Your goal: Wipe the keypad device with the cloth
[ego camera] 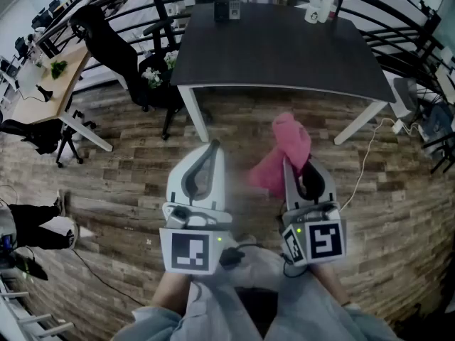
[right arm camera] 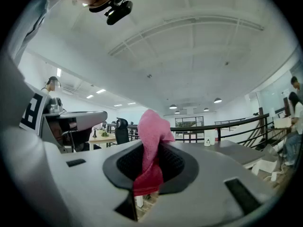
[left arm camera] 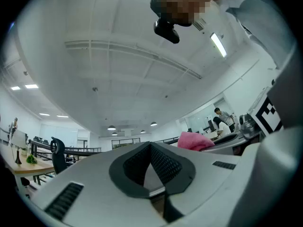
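**Pink cloth pinched in the right gripper, held over the floor short of the table**

The cloth [ego camera: 290, 146] is pink and bunched into a narrow strip. It sits between the jaws of the right gripper [ego camera: 287, 163], which are clamped on it.

- Long axis: in the right gripper view the cloth [right arm camera: 152, 143] runs lengthwise along the jaws.
- Far end: it stands up past the jaw tips as a folded peak and points away from the person, toward the table.
- Near end: it hangs down in a short twisted tail at the throat of the right gripper [right arm camera: 151, 162].
- A looser fold trails off to the left of the jaws in the head view, where it is blurred.

The left gripper [ego camera: 213, 146] is just beside the right one, on its left, and is apart from the cloth. In the left gripper view the jaws of the left gripper [left arm camera: 150, 148] are pressed together, pad against pad, with nothing between them.

Both grippers are held over the wood-plank floor [ego camera: 128, 183], on the near side of a dark table [ego camera: 277, 48] with white legs. At the table's far edge there is a small dark object [ego camera: 227, 9], too small to identify. A white container [ego camera: 313, 13] stands to its right. A black office chair [ego camera: 153, 69] is at the table's left side. A white cable [ego camera: 366, 169] lies on the floor to the right.
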`<state>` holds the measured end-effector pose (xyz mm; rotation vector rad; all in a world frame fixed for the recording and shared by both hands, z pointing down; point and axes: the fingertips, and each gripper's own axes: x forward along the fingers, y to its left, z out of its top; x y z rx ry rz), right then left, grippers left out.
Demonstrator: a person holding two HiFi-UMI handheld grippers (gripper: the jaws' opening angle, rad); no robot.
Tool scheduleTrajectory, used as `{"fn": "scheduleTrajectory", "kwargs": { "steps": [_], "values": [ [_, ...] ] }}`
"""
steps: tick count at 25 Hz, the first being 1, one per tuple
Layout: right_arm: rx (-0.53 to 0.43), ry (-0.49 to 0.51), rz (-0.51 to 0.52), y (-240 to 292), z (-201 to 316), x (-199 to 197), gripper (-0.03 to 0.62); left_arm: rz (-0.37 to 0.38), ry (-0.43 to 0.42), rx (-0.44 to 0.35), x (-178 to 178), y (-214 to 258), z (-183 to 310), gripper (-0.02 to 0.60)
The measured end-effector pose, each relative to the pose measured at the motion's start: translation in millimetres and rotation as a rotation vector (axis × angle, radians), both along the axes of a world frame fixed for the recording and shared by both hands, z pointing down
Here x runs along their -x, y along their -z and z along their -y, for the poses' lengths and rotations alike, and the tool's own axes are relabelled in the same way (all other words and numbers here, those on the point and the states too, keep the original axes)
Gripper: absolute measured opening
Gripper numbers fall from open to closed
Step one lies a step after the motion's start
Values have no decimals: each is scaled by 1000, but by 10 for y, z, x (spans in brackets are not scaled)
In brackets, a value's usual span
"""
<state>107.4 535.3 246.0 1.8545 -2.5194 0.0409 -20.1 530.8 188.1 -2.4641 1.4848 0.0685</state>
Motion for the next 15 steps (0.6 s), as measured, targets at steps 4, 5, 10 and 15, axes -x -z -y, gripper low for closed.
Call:
{"fn": "scheduleTrajectory", "kwargs": {
  "steps": [4, 5, 10, 15],
  "values": [
    [-1, 2, -1, -2, -29, -17, 77, -3, 2, 0, -15, -3, -31, 2],
    [-1, 1, -2, 4, -34, -21, 77, -2, 2, 3, -16, -3, -37, 2],
    [-4, 0, 0, 22, -79, -56, 77, -5, 3, -3, -42, 27, -83, 2],
    [-3, -8, 10, 14, -100, -136, 77, -12, 5, -1, -88, 32, -108, 2]
  ]
}}
